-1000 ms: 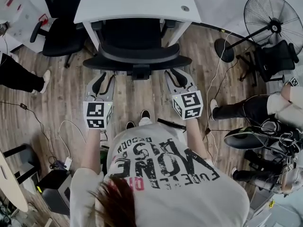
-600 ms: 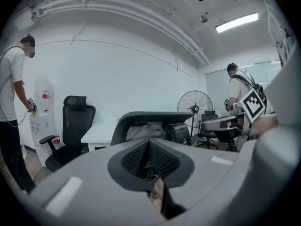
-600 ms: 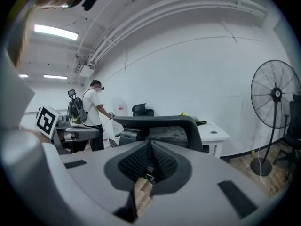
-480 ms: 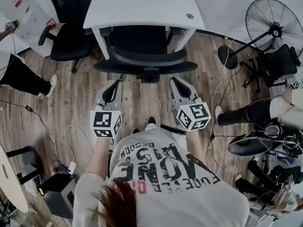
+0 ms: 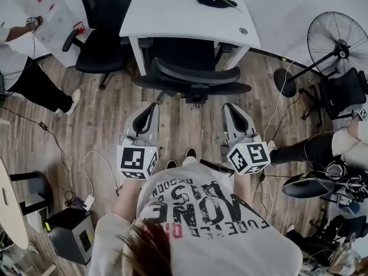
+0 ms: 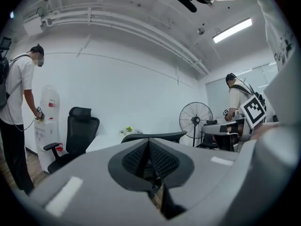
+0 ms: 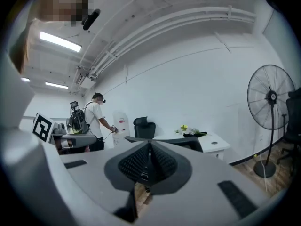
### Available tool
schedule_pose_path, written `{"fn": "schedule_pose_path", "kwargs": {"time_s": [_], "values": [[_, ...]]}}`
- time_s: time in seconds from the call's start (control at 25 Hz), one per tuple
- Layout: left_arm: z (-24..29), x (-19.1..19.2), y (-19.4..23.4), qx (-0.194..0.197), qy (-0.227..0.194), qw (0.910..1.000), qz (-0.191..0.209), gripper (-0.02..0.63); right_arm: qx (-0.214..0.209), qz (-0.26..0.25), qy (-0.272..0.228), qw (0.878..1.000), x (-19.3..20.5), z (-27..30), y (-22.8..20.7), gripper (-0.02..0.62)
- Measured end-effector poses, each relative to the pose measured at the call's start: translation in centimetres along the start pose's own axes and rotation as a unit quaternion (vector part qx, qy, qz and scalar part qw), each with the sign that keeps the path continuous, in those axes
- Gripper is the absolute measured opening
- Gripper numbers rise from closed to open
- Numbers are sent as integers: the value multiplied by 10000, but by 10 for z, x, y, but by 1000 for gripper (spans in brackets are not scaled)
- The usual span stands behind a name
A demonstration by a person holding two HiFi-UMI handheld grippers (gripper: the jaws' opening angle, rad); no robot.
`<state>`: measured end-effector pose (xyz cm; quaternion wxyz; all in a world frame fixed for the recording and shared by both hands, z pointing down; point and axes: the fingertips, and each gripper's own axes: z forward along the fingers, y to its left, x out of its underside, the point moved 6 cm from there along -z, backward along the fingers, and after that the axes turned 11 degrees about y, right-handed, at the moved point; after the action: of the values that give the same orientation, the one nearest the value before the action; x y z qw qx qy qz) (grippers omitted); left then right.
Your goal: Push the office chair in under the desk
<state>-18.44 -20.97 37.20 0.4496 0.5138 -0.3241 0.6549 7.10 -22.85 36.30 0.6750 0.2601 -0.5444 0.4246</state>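
At the tips of the left gripper (image 6: 148,144) and the right gripper (image 7: 149,147), the fingers are lying pressed together, gripping nothing. Both grippers are pointing level at the office chair (image 5: 192,76) and hanging clear of its backrest. That chair is sitting with its seat under the desk (image 5: 172,16) and its backrest at the desk's front edge, so the push looks about finished to me. I'm guessing any further shove is risking the armrests knocking the desk legs, or the narrow closed tips sliding off the curved backrest. Loose cables (image 5: 85,174) are trailing near the person's feet, a likely snag.
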Motion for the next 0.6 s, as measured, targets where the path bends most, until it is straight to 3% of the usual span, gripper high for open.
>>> {"fn": "schedule_pose_path", "kwargs": {"time_s": [0.28, 0.4, 0.6], "values": [[-32, -18, 3, -199, -361, 9991, 19, 12, 121, -614, -257, 9977, -32, -31, 29, 26], [-45, -22, 3, -271, -495, 9984, -14, 12, 16, -661, -344, 9972, -44, -45, 44, 26], [-60, -35, -10, -336, -678, 9967, 277, 12, -91, -588, -375, 9975, -45, -64, 55, 26]]}}
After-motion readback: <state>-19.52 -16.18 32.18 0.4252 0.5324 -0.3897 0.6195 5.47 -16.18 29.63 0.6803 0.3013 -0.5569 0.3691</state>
